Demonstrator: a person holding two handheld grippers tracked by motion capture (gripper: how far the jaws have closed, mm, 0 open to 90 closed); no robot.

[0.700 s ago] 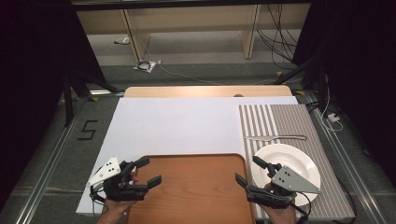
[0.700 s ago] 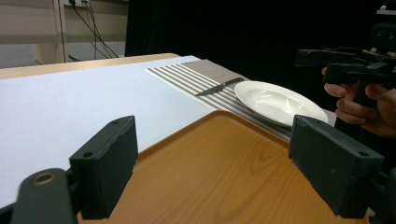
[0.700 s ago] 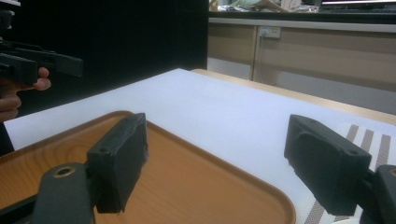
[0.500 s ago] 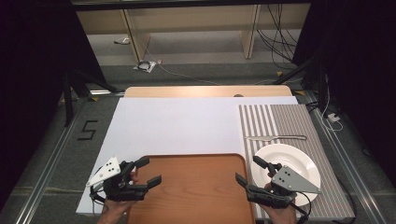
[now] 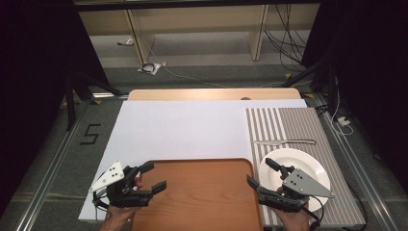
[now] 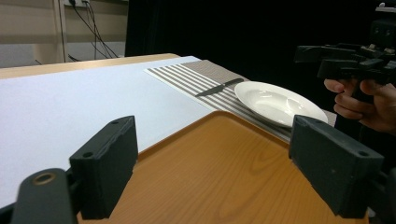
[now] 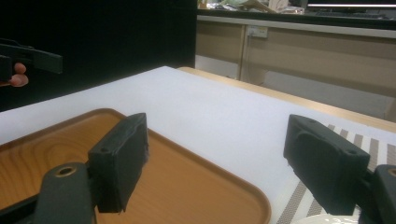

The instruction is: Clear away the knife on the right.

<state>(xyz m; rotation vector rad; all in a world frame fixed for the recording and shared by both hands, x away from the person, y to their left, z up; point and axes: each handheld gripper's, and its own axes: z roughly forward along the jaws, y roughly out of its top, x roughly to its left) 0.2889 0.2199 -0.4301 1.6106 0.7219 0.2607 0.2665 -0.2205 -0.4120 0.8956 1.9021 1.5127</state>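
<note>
The left gripper (image 5: 150,177) is released: its two black jaws stand wide apart with nothing between them, above the near left corner of the brown wooden tray (image 5: 202,192) with rounded corners. The right gripper (image 5: 261,174) is released too, its jaws spread wide and empty. It hangs over the gap between the right edge of the tray and the round white ceramic plate (image 5: 308,166), one jaw above the plate's near left rim. In the right gripper view the tray's far right corner (image 7: 205,186) lies below the jaws.

The tray lies at the near edge of the large white sheet (image 5: 192,130) that covers the light wooden table (image 5: 211,94). To the right, the plate rests on the grey and white striped placemat (image 5: 288,125). Just beyond the plate, a slim silver knife (image 5: 284,142) lies across the placemat.
</note>
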